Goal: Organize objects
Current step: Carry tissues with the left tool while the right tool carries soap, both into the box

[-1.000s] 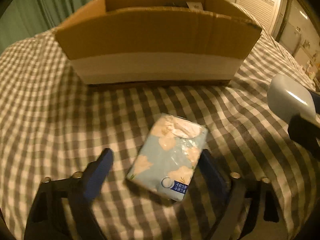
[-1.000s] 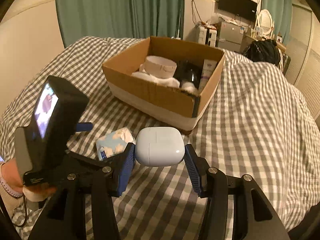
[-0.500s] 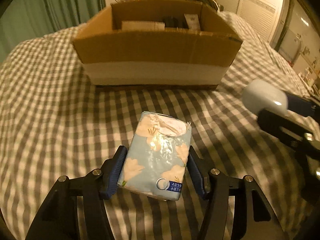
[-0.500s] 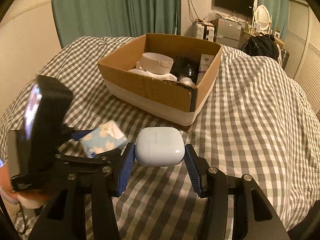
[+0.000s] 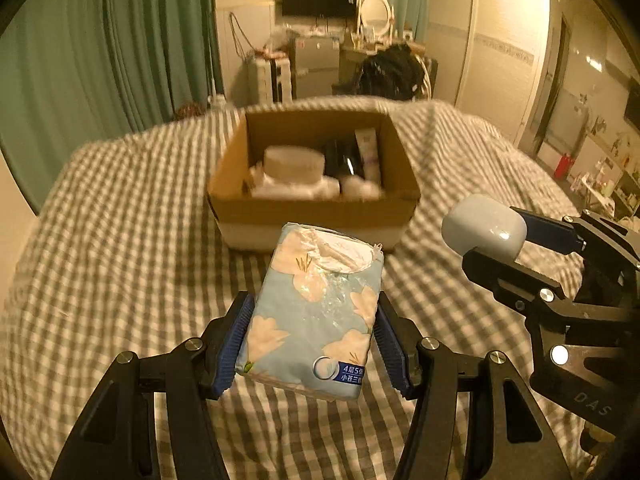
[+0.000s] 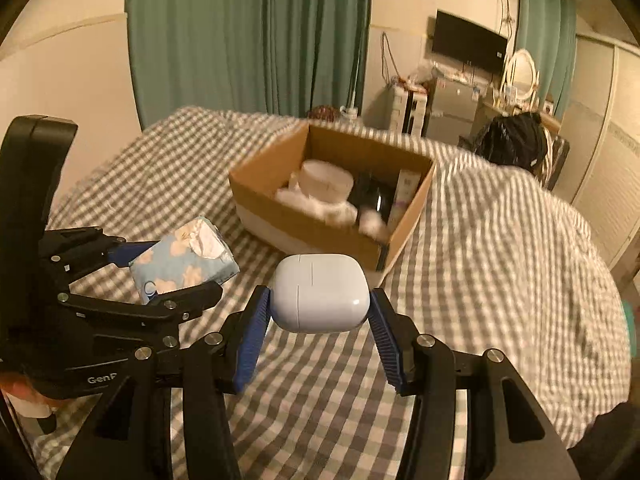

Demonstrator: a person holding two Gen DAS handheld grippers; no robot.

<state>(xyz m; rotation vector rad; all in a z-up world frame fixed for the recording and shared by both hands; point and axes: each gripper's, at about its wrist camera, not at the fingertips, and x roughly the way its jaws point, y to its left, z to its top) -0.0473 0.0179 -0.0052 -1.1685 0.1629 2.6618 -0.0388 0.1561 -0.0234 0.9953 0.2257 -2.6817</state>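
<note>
Item 1: tissue pack (image 5: pixel 316 308), pale blue wrapper with cream flower print, a white torn flap at its far end and a blue label strip at its near corner. It is held clear of the bedding, clamped on its two long sides between the blue ribbed pads of the left gripper (image 5: pixel 312 336). In the right wrist view the same pack (image 6: pixel 186 260) shows tilted, just left of the earbud case.

Item 2: earbud case (image 6: pixel 320 292), white, rounded, with a seam line down its front. It is pinched at its two ends by the right gripper (image 6: pixel 320 320), whose blue pads press against it. It too is carried above the bed. From the left wrist view it (image 5: pixel 484 226) sits to the right of the tissue pack, apart from it.

Item 3: cardboard box (image 5: pixel 316 208), open-topped, with a white band along its lower front, resting on the bed beyond both held items. Contents, blurred: a round white container (image 5: pixel 294 164), a dark object (image 5: pixel 340 156), an upright white tube (image 5: pixel 368 152) and some white material.

Item 4: bedspread (image 5: pixel 120 264), grey and white check, under everything.

Surroundings: green curtains (image 6: pixel 248 36), a wall-mounted screen (image 6: pixel 470 44), and an oval mirror (image 6: pixel 520 68).
</note>
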